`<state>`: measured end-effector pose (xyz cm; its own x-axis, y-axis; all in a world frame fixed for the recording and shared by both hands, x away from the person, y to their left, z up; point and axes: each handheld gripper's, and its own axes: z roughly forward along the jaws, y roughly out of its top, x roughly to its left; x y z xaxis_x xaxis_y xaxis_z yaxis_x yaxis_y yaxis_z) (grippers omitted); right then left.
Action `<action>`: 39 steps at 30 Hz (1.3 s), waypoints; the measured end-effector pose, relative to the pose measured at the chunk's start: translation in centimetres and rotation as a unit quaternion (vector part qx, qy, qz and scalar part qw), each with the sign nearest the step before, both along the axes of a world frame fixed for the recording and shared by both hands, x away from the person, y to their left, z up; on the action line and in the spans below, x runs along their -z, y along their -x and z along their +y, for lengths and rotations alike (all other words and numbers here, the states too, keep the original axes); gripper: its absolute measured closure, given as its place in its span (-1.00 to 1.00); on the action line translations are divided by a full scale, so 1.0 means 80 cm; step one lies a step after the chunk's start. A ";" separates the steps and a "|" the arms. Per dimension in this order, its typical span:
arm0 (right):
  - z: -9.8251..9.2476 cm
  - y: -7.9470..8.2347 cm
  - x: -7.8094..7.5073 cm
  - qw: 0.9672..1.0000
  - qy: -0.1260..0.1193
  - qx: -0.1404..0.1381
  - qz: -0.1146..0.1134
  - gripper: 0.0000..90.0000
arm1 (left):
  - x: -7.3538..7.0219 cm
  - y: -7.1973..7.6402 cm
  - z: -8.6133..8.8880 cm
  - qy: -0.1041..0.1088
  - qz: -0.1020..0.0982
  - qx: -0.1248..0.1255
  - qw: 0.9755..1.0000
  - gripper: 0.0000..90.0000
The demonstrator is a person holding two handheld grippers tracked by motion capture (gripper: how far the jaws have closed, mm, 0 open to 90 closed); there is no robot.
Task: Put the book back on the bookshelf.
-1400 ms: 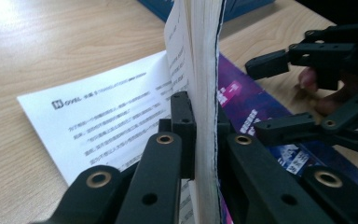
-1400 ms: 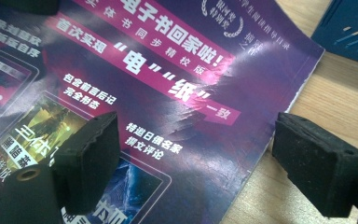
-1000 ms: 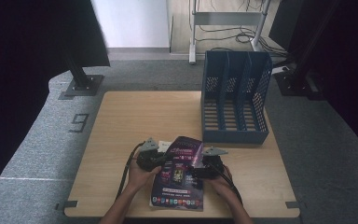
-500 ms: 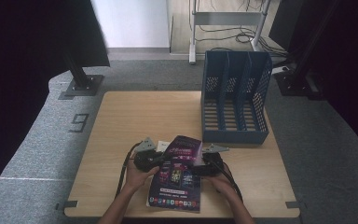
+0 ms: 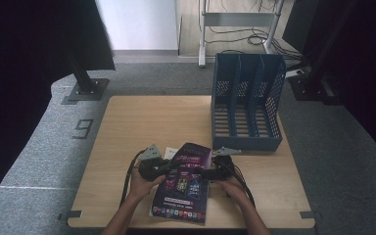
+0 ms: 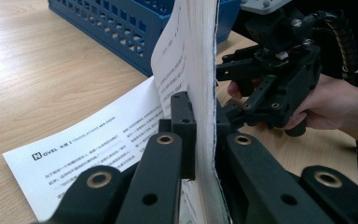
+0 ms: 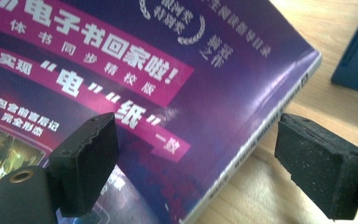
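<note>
Blue file rack (image 5: 247,105) just beyond the purple book (image 5: 183,183), loose sheet (image 6: 93,149) beneath.

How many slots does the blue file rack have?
3, side by side in the blue file rack at the table's far right: left slot, middle slot, right slot. All look empty.

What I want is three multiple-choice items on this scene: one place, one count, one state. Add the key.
1. Where on the table does the blue file rack stand?
A. far right part
B. near left corner
C. under the book

2. How many slots has the rack?
A. two
B. three
C. five

3. How is the left claw?
A. open, above bare wood
B. shut on the rack
C. shut on the book

Key: 1 A, it stands right of and beyond the book. 2 B, two dividers split it in three. 3 C, its pads pinch the book's page block.
</note>
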<state>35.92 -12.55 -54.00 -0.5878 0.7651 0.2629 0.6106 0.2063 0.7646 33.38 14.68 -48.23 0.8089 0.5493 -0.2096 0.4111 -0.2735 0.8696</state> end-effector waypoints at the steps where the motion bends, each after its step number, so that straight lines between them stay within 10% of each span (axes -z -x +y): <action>1: 0.002 -0.004 0.000 1.000 -0.003 -0.004 0.006 -0.72 | 0.000 0.000 0.000 -0.001 0.000 0.000 1.000 0.93; 27: 0.000 -0.010 -0.002 1.000 -0.018 -0.016 0.012 -0.67 | 0.000 -0.002 0.006 0.009 0.005 0.000 1.000 0.93; 39: 0.002 -0.006 -0.005 1.000 -0.004 -0.006 -0.005 -0.51 | 0.026 -0.018 0.017 0.001 0.043 -0.016 0.999 0.93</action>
<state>36.40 -12.40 -53.58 -0.5988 0.7564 0.2634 0.6008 0.2067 0.7722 34.81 16.03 -50.33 0.7701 0.5734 -0.2795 0.4934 -0.2576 0.8308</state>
